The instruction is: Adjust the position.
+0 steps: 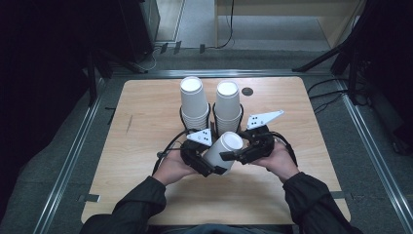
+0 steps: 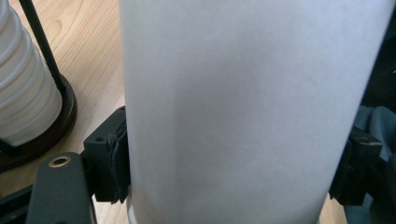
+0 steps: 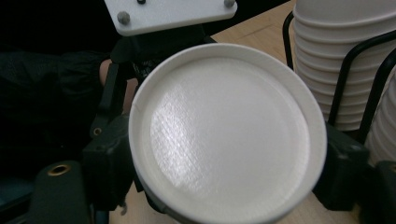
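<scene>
A single white paper cup (image 1: 224, 148) hangs tilted over the table's near middle, its closed base (image 3: 229, 135) turned up and to the right. My left gripper (image 1: 212, 165) is shut on its lower wall (image 2: 243, 107), and both pads (image 2: 114, 158) press against the sides. My right gripper (image 1: 234, 155) straddles the base end. Its jaws stand just beside the rim, and the pads (image 3: 109, 168) do not visibly squeeze it. Behind the cup stand two stacks of upturned white cups (image 1: 193, 102) (image 1: 228, 105) in black wire holders.
The wooden table (image 1: 146, 126) has bare room to the left, right and front of the hands. A small dark round hole (image 1: 247, 91) sits near the back edge. The holder's wire (image 3: 345, 79) and the stacked cups (image 2: 23, 84) stand close to the grippers.
</scene>
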### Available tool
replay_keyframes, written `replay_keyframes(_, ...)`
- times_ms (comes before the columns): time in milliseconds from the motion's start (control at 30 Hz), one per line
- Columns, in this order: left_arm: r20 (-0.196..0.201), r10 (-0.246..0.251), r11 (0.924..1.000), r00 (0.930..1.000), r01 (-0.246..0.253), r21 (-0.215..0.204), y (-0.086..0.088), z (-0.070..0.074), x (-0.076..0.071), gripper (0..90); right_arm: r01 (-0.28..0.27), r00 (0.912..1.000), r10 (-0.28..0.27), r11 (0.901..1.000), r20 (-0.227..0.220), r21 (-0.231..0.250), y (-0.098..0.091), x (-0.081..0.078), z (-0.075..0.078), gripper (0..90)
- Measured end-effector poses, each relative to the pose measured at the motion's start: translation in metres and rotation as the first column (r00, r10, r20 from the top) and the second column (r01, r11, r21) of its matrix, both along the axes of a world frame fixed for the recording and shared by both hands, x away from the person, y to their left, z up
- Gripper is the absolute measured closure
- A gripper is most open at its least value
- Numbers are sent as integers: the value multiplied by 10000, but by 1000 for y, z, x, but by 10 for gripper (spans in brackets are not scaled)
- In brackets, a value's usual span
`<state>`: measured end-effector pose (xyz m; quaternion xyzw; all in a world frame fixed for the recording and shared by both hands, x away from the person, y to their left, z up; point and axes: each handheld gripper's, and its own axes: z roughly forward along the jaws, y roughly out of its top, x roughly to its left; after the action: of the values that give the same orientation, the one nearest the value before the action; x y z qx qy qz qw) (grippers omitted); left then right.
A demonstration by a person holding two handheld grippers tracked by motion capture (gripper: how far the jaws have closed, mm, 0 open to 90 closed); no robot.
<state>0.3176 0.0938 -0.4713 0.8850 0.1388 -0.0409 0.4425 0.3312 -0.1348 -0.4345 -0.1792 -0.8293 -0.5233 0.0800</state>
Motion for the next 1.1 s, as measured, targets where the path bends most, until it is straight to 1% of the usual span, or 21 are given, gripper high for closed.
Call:
replay_keyframes(67,-76,69,9999,9999,-68,129,3,3,-1,202,38,9999,-38,10000,-107,48,-2,0,0,145)
replay_keyframes(167,24,100,9990,9999,-101,445,6,5,0,202,219,9998,-220,9998,-25,-33,-6,0,2,142)
replay_keyframes(200,113,189,9987,9998,-194,480,8,6,0,202,179,9998,-179,9998,-70,-45,-7,0,2,142)
replay_keyframes(267,62,278,9984,9996,-281,487,12,9,0,202,189,9998,-189,9997,-18,-148,-11,-1,2,142)
replay_keyframes(300,-28,323,9978,9995,-321,577,18,12,0,202,223,9998,-223,9990,11,-391,-15,-2,0,142)
replay_keyframes(333,-28,323,9978,9995,-321,577,18,12,0,202,223,9998,-223,9990,11,-391,-15,-2,0,142)
replay_keyframes(367,133,410,9966,9991,-419,706,21,14,0,202,261,9995,-248,9967,170,-769,-18,-4,-3,142)
replay_keyframes(400,166,424,9959,9990,-435,789,23,15,0,202,261,9995,-248,9967,170,-769,-18,-4,-3,142)
replay_keyframes(433,202,480,9941,9986,-498,960,25,17,0,202,316,9992,-287,9931,273,-1130,-20,-5,-7,146)
replay_keyframes(467,309,509,9932,9982,-538,1029,27,19,0,202,316,9992,-287,9931,273,-1130,-20,-5,-7,146)
replay_keyframes(500,253,497,9928,9984,-521,1080,30,20,1,201,336,9990,-291,9894,334,-1415,-21,-6,-11,153)
replay_keyframes(600,307,620,9879,9976,-657,1406,37,22,3,201,341,9986,-270,9857,448,-1649,-21,-5,-17,165)
replay_keyframes(667,192,746,9866,9970,-766,1438,41,22,5,200,340,9992,-301,9845,251,-1718,-20,-2,-23,176)
replay_keyframes(733,218,889,9813,9958,-913,1693,42,21,8,199,381,9991,-343,9830,240,-1793,-18,0,-26,176)
replay_keyframes(767,212,950,9728,9953,-973,2100,42,21,11,196,403,9990,-357,9820,281,-1847,-18,0,-26,176)
replay_keyframes(833,83,1076,9611,9942,-1062,2548,40,19,15,197,440,9988,-393,9802,282,-1931,-20,0,-27,181)
replay_keyframes(867,93,1047,9586,9945,-1034,2654,38,17,15,198,441,9986,-376,9792,365,-1980,-20,0,-28,181)
replay_keyframes(900,1,859,9598,9963,-827,2682,36,16,16,198,449,9984,-370,9781,424,-2034,-22,1,-30,184)
replay_keyframes(967,111,586,9540,9982,-593,2940,31,15,16,198,534,9983,-472,9753,342,-2145,-22,1,-32,184)
replay_keyframes(1067,75,322,9516,9995,-330,3055,26,13,15,197,503,9983,-428,9754,397,-2147,-23,-1,-32,184)
replay_keyframes(1100,88,253,9484,9996,-268,3160,24,12,15,197,463,9984,-382,9760,421,-2129,-23,-2,-32,184)
